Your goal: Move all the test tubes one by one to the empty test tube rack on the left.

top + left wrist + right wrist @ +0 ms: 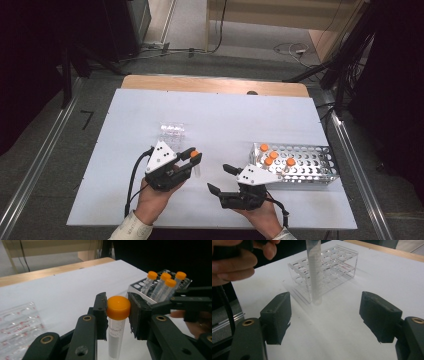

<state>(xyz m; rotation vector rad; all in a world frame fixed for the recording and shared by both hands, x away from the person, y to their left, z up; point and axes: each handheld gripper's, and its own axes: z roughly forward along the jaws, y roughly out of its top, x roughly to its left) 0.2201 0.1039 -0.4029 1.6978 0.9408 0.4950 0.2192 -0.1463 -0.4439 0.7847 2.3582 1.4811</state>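
A clear tube with an orange cap [118, 307] hangs upright just above the white board, and my left gripper [117, 315] is shut on it right under the cap. From above, this tube [196, 164] sits at the tips of the left gripper [195, 156], near the board's middle front. The right gripper [221, 179] stands open to the right of it, nothing between its jaws. In the right gripper view the tube [314, 272] hangs ahead of the open right gripper [324, 315], beyond its pads.
A clear plastic rack [171, 131] stands behind the left hand, also visible as the clear rack [332, 262]. A perforated metal rack [310, 160] at the right holds several orange-capped tubes [274, 157]. White board [210, 115] covers the wooden table.
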